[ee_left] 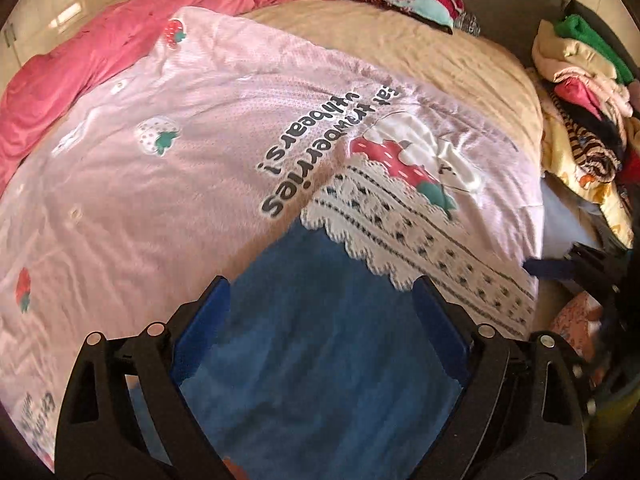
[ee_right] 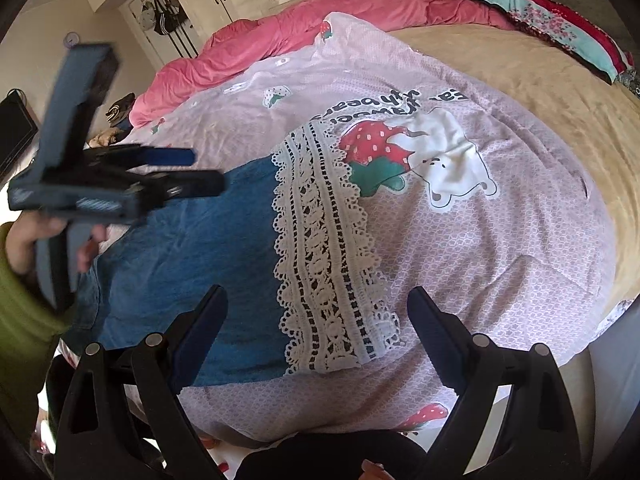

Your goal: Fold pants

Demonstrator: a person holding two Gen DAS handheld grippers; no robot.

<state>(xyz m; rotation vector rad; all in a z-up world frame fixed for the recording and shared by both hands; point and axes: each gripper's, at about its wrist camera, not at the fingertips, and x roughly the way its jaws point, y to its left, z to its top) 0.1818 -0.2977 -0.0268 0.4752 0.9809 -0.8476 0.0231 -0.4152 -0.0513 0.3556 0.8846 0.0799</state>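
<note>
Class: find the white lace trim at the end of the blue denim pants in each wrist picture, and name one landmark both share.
Left wrist: white lace trim sits right of centre, beyond the blue denim pants.
Right wrist: it runs down the centre.
Shared landmark: the strawberry-and-bear print on the pink quilt.

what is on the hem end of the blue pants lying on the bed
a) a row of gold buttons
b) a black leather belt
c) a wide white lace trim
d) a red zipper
c, the blue pants end in a broad band of white lace trim with scalloped edges, lying flat on the pink strawberry quilt; no buttons, zipper or belt show there.
</note>
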